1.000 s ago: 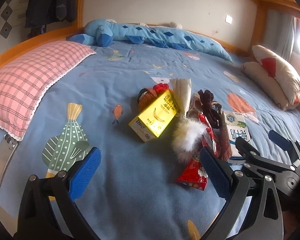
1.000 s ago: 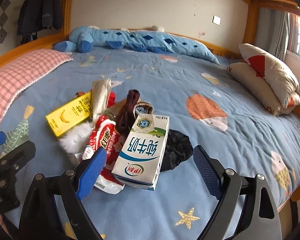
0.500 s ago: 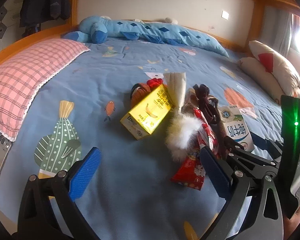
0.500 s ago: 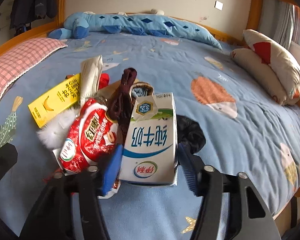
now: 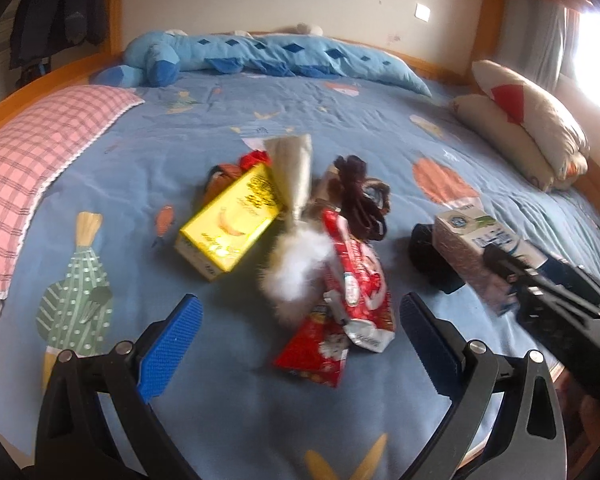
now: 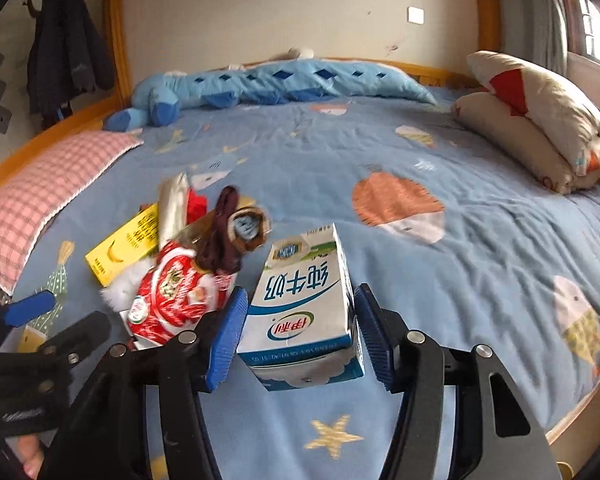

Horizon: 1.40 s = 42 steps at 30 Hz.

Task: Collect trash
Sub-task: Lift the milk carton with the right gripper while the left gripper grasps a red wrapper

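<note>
In the left wrist view, the left gripper [image 5: 300, 336] hangs above the blue bedspread [image 5: 380, 128] with its jaws spread wide and nothing between them. Just in front of it lies the pile of trash: a red snack wrapper [image 5: 356, 292], a white fluffy piece [image 5: 296, 264] and a yellow banana-print carton [image 5: 232, 228]. At the right, the right gripper [image 5: 528, 276] carries the milk carton [image 5: 472, 248], which seems lifted off the bed, though the picture is blurred there.

In the right wrist view, the right gripper [image 6: 298, 334] pinches the milk carton [image 6: 304, 300] by its two sides, both blue pads pressing on it. The step in hand, I judge, is taking away this carton. The next move needs a bin or bag, and none is visible. The left gripper could then come down on the red wrapper.
</note>
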Tool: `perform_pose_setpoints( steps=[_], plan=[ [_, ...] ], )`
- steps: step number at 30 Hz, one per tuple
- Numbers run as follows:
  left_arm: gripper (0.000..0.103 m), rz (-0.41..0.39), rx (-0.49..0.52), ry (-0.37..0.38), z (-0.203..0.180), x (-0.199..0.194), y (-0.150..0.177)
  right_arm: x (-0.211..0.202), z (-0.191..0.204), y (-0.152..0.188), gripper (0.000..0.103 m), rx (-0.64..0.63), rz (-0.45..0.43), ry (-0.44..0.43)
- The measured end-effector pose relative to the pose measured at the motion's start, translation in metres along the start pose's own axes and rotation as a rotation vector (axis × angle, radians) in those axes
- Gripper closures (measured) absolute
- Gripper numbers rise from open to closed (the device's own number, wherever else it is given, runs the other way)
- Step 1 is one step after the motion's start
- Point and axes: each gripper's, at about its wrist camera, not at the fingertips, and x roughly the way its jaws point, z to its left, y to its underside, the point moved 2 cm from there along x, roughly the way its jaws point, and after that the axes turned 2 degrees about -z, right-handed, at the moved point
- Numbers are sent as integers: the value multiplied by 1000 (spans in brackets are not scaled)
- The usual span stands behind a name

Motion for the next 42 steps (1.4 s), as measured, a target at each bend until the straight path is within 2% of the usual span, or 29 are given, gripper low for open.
perform_pose_setpoints(
  steps=[2,3,6,10,14,16,17,19,21,23,24,25,31,37,38,40,42],
  plan=[
    [6,20,8,5,-8,6,0,-3,-10,1,49,8,-3,-1],
    [11,30,7,11,-12,9,0,-3,-15,2,49,12,-3,-1],
    [17,53,-11,60,-20,13,1,0,-23,6,49,25,2,-13],
    [17,83,-29,115,-26,19,1,3,-30,9,49,44,8,-38],
    [21,125,-64,128,-24,32,1,4,-33,9,49,56,3,-62],
    [33,147,-78,145,-24,39,0,5,-34,10,49,58,1,-68],
    [34,155,-83,149,-23,42,0,5,-36,10,49,59,1,-70],
    [44,169,-88,152,-23,47,-2,5,-36,10,49,63,2,-72],
    [49,176,-81,148,-25,49,-3,5,-35,11,49,63,3,-77],
    [62,179,-70,154,-28,50,-3,7,-34,11,49,60,7,-84],
    [78,179,-68,154,-28,50,-3,7,-33,12,49,60,8,-86],
    [83,177,-68,169,-28,49,-3,7,-32,12,49,58,9,-90],
    [90,155,-66,160,-31,49,-1,8,-31,13,49,56,7,-98],
    [90,73,-41,172,-35,24,-5,-6,-31,8,49,54,-24,-108],
    [90,63,-37,178,-36,19,-6,-10,-31,6,56,54,-33,-112],
    [90,33,-41,188,-36,4,-8,-17,-31,4,89,57,-40,-143],
    [90,8,-37,199,-35,-8,-9,-24,-29,2,89,57,-49,-155]
  ],
)
